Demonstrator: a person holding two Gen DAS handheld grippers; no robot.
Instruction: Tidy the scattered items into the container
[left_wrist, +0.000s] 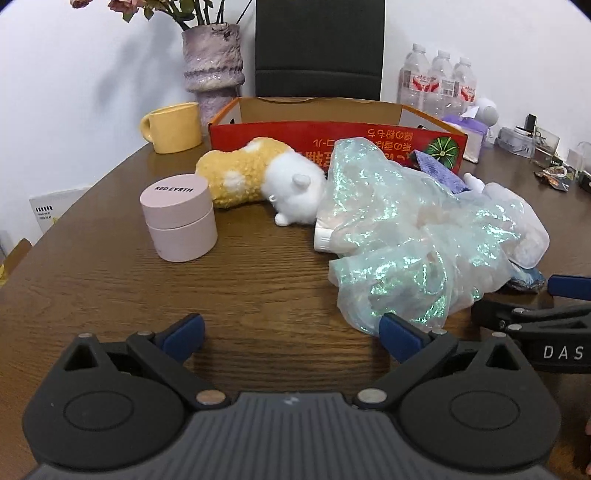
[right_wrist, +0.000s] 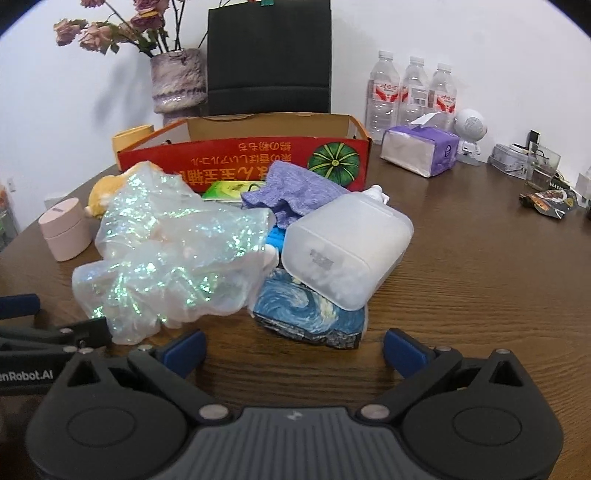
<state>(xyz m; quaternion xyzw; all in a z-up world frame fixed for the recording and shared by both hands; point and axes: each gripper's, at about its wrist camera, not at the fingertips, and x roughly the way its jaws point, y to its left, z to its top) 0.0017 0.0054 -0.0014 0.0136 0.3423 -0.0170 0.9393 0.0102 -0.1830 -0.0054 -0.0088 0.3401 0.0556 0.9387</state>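
A red cardboard box (left_wrist: 332, 134) (right_wrist: 236, 155) stands open at the back of the table. In front of it lie a yellow-and-white plush toy (left_wrist: 258, 177), a pink round jar (left_wrist: 179, 218) (right_wrist: 64, 229), a crumpled iridescent bag (left_wrist: 399, 236) (right_wrist: 173, 251), a purple cloth (right_wrist: 291, 195), a frosted plastic bottle (right_wrist: 343, 247), a swirl-patterned blue item (right_wrist: 310, 314) and a green packet (right_wrist: 232, 190). My left gripper (left_wrist: 291, 332) is open over bare wood, its right finger touching the bag's near edge. My right gripper (right_wrist: 293, 349) is open just short of the blue item, with nothing between its fingers.
A yellow mug (left_wrist: 171, 127) and a purple vase with flowers (left_wrist: 214, 70) stand left of the box, a black chair (left_wrist: 317, 48) behind it. Water bottles (right_wrist: 410, 96), a tissue pack (right_wrist: 421, 149), a white speaker (right_wrist: 471, 129) and small clutter (right_wrist: 546, 199) sit at the right.
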